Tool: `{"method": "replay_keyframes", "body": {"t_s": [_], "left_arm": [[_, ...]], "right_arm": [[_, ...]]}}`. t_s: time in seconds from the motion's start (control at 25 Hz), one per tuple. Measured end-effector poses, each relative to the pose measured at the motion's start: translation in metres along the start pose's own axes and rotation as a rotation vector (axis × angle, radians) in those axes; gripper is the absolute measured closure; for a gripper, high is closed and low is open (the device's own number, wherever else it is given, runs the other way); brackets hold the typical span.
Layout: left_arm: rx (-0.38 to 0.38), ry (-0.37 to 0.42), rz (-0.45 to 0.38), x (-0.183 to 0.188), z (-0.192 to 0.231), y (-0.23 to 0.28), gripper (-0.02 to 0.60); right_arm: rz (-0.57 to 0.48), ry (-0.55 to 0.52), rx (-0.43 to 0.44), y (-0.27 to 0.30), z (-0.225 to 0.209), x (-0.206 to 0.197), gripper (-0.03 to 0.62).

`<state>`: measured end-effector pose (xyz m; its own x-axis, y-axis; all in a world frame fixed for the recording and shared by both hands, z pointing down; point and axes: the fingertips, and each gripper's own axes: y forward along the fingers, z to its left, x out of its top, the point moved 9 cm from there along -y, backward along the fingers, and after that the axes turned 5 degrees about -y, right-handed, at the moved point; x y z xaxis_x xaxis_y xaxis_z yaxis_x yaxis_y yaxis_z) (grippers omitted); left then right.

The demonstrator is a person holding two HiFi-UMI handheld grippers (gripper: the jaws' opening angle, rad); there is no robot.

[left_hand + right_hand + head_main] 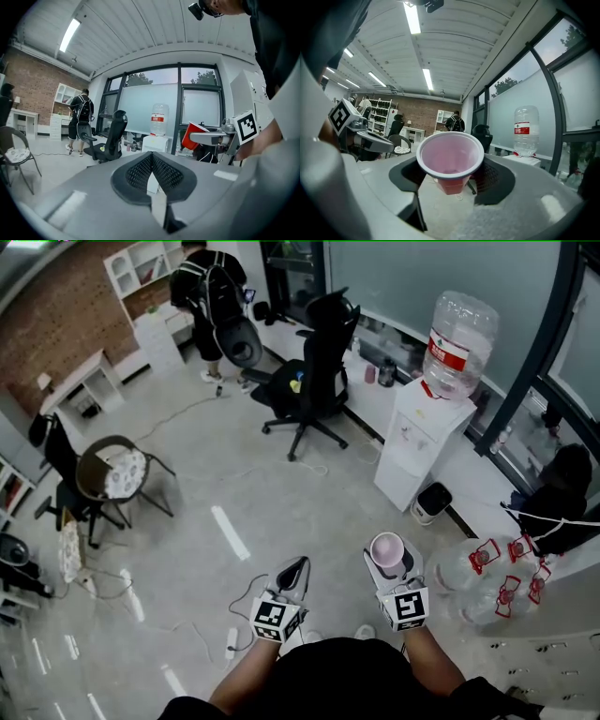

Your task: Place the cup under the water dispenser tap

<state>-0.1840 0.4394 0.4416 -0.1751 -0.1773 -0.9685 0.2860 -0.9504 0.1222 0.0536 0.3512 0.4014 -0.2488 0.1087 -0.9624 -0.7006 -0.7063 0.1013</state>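
Note:
A red cup [450,161] with a white rim stands upright between the jaws of my right gripper [452,177], which is shut on it; its pale inside [386,549] shows from above in the head view. The white water dispenser [422,442] with its big bottle [459,343] stands some way ahead on the floor, to the right of the cup. The bottle [526,130] is off to the right in the right gripper view. My left gripper [292,573] is held beside the right one, shut with nothing in it [152,169]. From the left gripper view, the cup [191,136] is to the right.
A black office chair [314,371] stands left of the dispenser and a person [211,296] is further back. A small bin [433,501] sits at the dispenser's foot. Empty water bottles [497,582] lie at the right, a round chair [112,470] at the left.

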Motion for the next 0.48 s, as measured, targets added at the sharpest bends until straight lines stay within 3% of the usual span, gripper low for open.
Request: {"method": "replay_keyframes", "body": {"t_s": [0.28, 0.48], "left_arm": [[-0.03, 0.013, 0.047, -0.004, 0.016, -0.007, 0.565], [-0.036, 0.004, 0.047, -0.006, 0.023, 0.012, 0.565]], "right_arm": [[0.028, 0.011, -0.047, 0.005, 0.013, -0.001, 0.306], [0.045, 0.003, -0.052, 0.025, -0.001, -0.005, 0.306]]}}
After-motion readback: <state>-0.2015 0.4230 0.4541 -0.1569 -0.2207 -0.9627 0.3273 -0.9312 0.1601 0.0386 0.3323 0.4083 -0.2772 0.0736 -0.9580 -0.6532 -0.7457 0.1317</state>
